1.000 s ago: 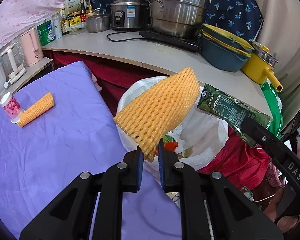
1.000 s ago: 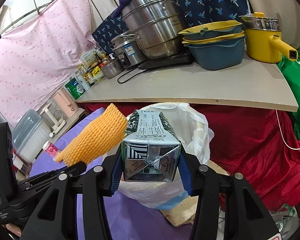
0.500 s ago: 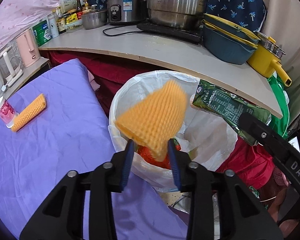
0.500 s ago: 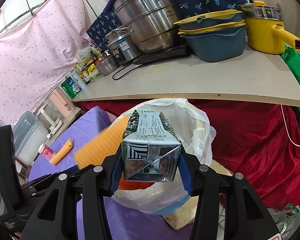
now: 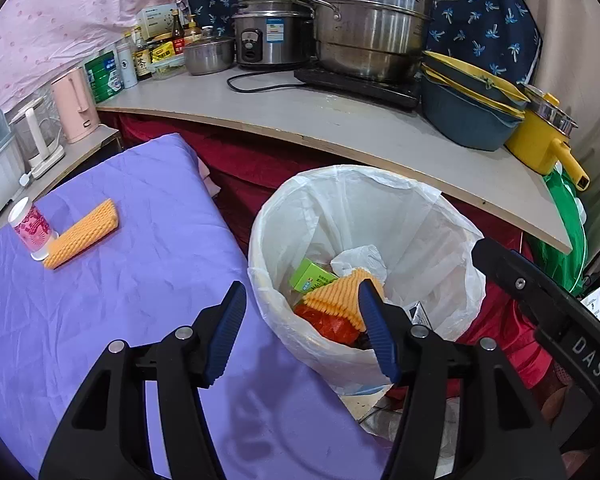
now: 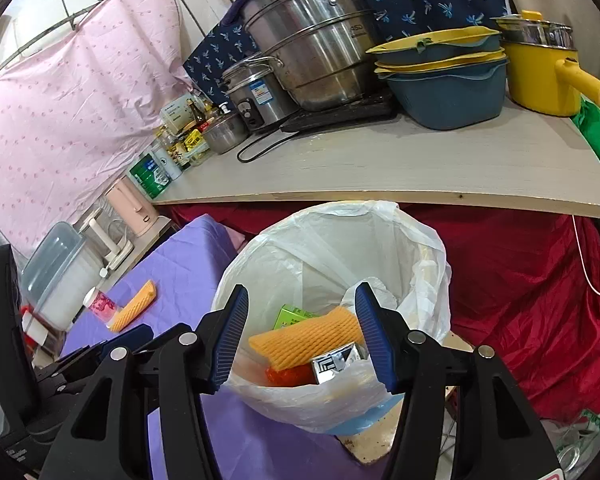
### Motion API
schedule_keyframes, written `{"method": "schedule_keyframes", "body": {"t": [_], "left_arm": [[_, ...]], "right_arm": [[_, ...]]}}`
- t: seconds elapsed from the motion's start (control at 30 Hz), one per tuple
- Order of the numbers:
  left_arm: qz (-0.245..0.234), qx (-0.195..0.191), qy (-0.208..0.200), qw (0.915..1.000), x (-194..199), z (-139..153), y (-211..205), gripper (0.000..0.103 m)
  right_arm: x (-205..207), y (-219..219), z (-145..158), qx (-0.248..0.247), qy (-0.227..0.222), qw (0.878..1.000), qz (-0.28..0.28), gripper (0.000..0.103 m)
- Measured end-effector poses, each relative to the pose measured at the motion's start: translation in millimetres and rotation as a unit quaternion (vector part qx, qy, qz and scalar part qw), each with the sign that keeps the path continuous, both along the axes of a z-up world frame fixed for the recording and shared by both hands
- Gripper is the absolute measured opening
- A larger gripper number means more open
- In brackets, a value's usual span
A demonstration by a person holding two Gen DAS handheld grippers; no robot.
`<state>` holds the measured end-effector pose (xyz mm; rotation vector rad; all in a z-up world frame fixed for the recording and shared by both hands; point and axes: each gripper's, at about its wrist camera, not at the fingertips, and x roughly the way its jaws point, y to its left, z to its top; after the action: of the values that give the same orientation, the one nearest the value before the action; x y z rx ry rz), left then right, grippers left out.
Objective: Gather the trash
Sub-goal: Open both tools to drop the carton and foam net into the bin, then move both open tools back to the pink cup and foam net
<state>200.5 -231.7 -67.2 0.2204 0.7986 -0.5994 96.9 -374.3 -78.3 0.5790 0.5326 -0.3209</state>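
— Purple cloth (image 5: 112, 300) covers the table at lower left of both views, and a pale counter (image 5: 360, 128) runs across the upper half. How do the two claws stand?

— Both are spread wide and hold nothing. The left gripper (image 5: 302, 328) hangs at bottom center of its view, over the near rim of the bin with the white bag (image 5: 440, 240). The right gripper (image 6: 300, 332) hangs the same way over the same bin (image 6: 424, 256).

— What lies inside the bin?

— One orange foam net (image 5: 338, 298) on top, seen also from the right (image 6: 308, 338). Beside it one green box (image 5: 310, 276), one silver-bottomed carton (image 6: 336, 364) at the near side, something red under the net, and crumpled white plastic behind.

— And on the cloth?

— One second foam net (image 5: 82, 234) at middle left, touching one small pink-patterned cup (image 5: 32, 230). Two pieces there.

— On the counter?

— One big steel steamer (image 5: 374, 20), one rice cooker (image 5: 270, 30), one small steel pot, stacked blue and yellow basins (image 5: 470, 112), and one yellow pot (image 5: 540, 140) at the right edge. The bottles at upper left I cannot count exactly.
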Motion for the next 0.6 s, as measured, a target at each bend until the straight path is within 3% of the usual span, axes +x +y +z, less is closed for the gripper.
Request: {"method": "schedule_keyframes", "body": {"t": [0.5,0.6], "left_arm": [[0.04,-0.013,-0.013,0.999,1,13,47,0.055],[0.053,-0.018,-0.014,0.9984,2,15,62,0.06]], "right_arm": [[5,42,14,-0.008,-0.005,0.999,0.033,0.061],[8,56,16,-0.01,-0.004,0.999,0.044,0.062]]}}
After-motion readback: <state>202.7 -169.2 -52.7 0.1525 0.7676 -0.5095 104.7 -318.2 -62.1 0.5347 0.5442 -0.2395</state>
